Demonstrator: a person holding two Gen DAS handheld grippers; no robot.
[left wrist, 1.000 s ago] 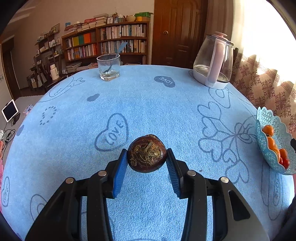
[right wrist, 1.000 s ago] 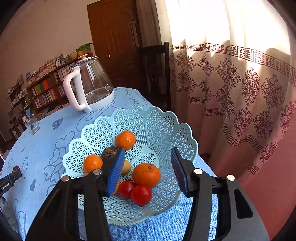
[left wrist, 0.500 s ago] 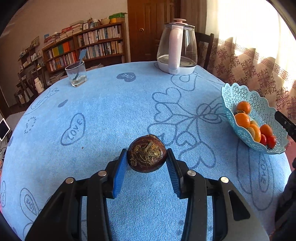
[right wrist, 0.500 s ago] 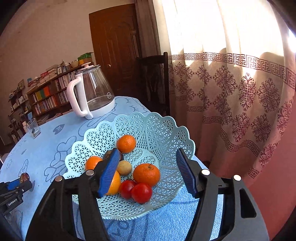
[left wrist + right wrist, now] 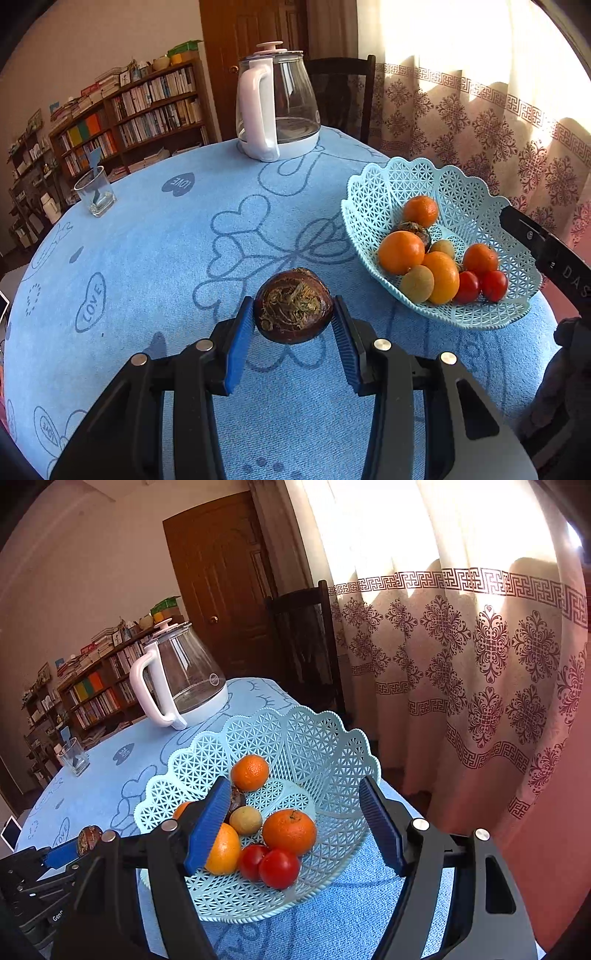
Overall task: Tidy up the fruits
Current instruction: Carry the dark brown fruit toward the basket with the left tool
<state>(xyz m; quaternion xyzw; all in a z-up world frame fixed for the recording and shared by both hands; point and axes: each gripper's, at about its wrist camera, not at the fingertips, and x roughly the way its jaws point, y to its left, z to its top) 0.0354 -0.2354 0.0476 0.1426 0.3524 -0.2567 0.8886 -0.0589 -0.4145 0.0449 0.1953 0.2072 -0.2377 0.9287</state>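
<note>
Left gripper (image 5: pixel 293 332): blue pads clamped on a round dark-brown fruit with a fibrous top (image 5: pixel 293 306), held above the light-blue heart-print tablecloth (image 5: pixel 147 258). The pale-blue lattice plastic basket (image 5: pixel 380 192) of oranges and red tomatoes sits to its right. Right gripper (image 5: pixel 295 827): jaws have just been opening, now apart over the basket, gripping nothing.

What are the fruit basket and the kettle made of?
Basket: looks like moulded plastic, pale blue and matte, going by the uniform lattice holes and scalloped rim. Kettle: clear body looks like glass, though clear plastic can't be ruled out; the white handle, lid and base look like smooth plastic.
</note>
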